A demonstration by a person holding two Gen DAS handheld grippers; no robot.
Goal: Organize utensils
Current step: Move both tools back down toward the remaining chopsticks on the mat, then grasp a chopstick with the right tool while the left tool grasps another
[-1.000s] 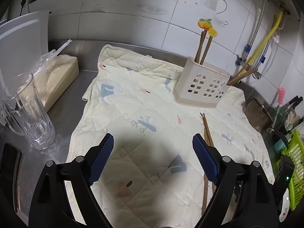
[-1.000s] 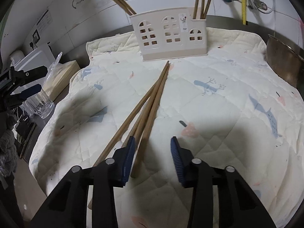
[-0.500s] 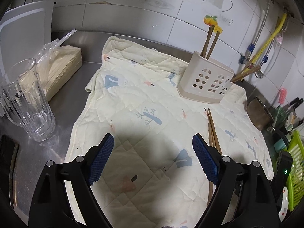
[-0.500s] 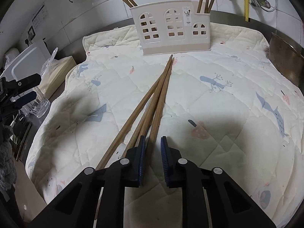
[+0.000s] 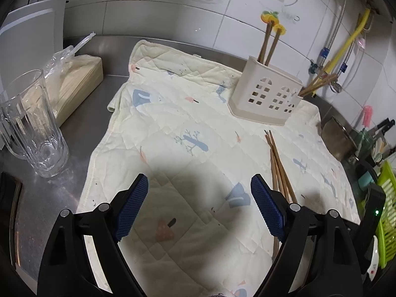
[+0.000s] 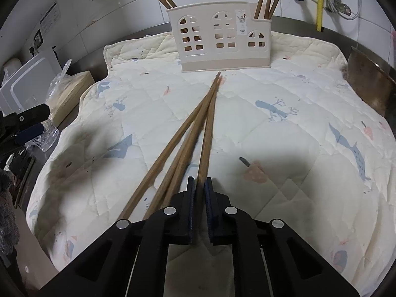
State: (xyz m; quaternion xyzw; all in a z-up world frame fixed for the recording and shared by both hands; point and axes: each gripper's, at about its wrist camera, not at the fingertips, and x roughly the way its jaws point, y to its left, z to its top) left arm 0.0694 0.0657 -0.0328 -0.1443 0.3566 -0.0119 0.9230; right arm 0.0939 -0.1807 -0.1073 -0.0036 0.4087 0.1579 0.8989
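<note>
The quilted cloth point(image 6: 284, 133) covers the steel tabletop point(image 5: 81, 128) under both tools. Far ahead of the right tool point(image 6: 201, 185) the white utensil holder point(image 6: 217, 42) stands upright on the cloth. Its compartment on the left side holds 2 chopsticks, the low one on the right side holds 3 or 4, and the middle one looks empty as far as its windows show.

The right tool is pressed together on 1 chopstick point(image 6: 208, 133) near its thick end. 3 more chopsticks point(image 6: 173, 153) lie on the cloth just to the left of it, and their tips meet before the holder. The left tool point(image 5: 198, 198) is spread wide and holds nothing.

I judge that the sticks are light, stiff and smooth, so a grip at the end may let the stick swing or slip.
</note>
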